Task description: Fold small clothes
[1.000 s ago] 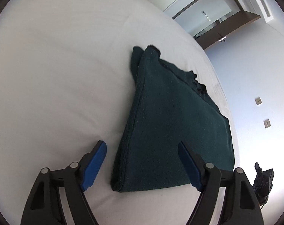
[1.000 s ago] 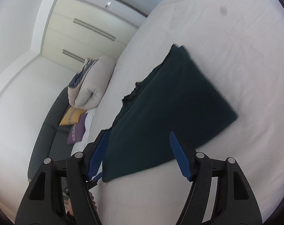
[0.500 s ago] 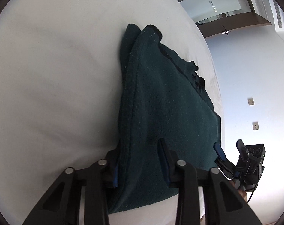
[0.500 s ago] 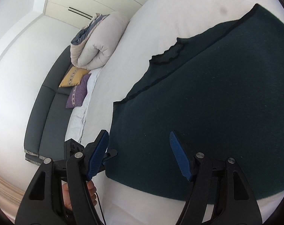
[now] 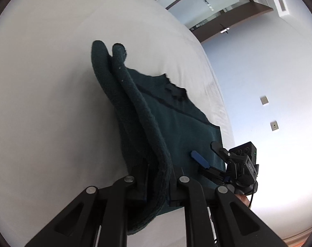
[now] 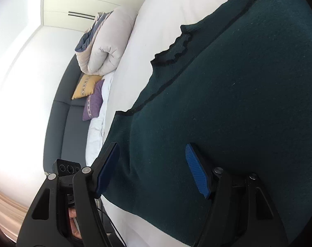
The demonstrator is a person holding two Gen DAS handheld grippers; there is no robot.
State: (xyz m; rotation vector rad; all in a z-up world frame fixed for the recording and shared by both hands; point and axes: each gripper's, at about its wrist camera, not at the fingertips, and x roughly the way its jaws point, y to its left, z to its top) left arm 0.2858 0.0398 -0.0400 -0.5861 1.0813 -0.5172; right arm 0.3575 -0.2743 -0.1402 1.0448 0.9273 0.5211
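Jaws of the left gripper (image 5: 158, 177) have just closed, pinching the near corner of the sweater (image 6: 228, 103); right gripper (image 6: 153, 168) jaws stand spread astride the other near corner, sweater stretching ahead across the bed (image 5: 42, 82)

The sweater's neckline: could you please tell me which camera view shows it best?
The right wrist view: the sweater fills the frame, and its ruffled neckline is near and sharp. The left wrist view shows the neckline smaller and farther off.
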